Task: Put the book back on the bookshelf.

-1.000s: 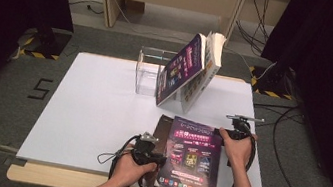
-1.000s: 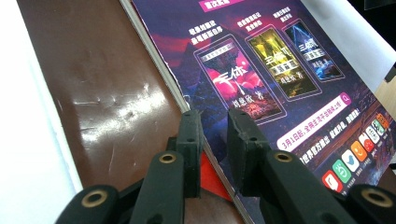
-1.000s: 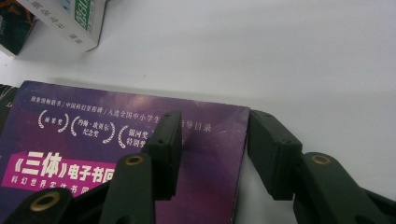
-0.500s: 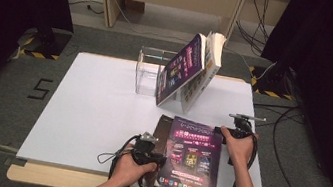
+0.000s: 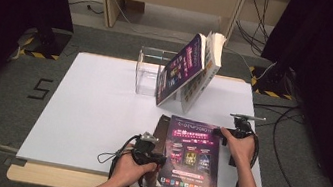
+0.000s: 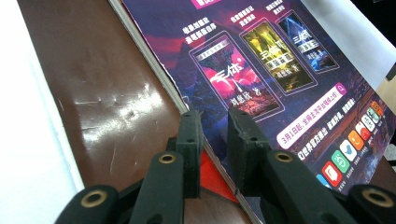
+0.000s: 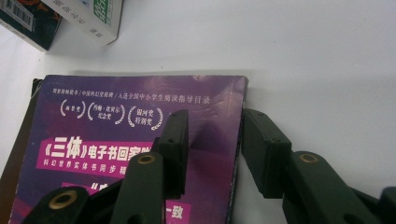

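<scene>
A purple book lies flat on a brown book near the table's front edge. My left gripper is at the purple book's left edge. In the left gripper view its jaws stand narrow and shut on that edge, one jaw over the brown cover and the other over the purple cover. My right gripper is at the book's far right corner. Its jaws have just been closing and straddle the right edge of the purple cover, open, with one jaw over the cover and one beside it over the table.
A clear stand sits at the back of the white table. A purple book and a thick white-edged book lean against it, just beyond my right gripper. Cables trail from both grippers.
</scene>
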Available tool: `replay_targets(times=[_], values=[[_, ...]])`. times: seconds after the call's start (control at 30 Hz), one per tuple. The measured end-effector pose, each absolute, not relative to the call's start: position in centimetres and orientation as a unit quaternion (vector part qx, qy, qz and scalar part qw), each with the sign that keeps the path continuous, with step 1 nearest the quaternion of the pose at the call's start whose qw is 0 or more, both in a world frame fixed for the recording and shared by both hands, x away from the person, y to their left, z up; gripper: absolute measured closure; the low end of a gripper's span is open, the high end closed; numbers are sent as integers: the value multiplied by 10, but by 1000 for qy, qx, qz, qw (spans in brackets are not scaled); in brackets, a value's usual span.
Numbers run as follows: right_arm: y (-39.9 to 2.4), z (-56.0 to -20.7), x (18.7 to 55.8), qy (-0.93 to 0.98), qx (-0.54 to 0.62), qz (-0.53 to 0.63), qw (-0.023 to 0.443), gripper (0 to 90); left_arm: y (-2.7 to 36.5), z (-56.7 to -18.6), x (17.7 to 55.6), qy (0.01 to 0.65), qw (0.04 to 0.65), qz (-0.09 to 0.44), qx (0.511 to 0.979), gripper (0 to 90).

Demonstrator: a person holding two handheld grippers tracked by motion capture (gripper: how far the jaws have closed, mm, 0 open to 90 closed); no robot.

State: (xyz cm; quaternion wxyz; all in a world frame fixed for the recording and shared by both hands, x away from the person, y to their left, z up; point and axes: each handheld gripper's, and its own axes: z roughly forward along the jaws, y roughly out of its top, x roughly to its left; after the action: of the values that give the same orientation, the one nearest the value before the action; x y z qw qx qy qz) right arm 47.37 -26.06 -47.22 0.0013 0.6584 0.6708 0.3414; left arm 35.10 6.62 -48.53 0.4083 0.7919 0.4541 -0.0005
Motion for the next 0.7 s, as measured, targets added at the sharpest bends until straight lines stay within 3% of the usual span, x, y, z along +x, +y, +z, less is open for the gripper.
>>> replay_targets(times=[0.13, 0.53, 0.7], values=[[-263, -472, 479, 663, 661, 352, 24, 576, 67, -486, 351, 454, 410, -2, 791, 748], [-259, -474, 490, 672, 647, 359, 20, 526, 67, -486, 352, 453, 410, -3, 791, 748], [-257, -474, 491, 678, 642, 356, 26, 550, 67, -485, 352, 453, 409, -4, 792, 748]])
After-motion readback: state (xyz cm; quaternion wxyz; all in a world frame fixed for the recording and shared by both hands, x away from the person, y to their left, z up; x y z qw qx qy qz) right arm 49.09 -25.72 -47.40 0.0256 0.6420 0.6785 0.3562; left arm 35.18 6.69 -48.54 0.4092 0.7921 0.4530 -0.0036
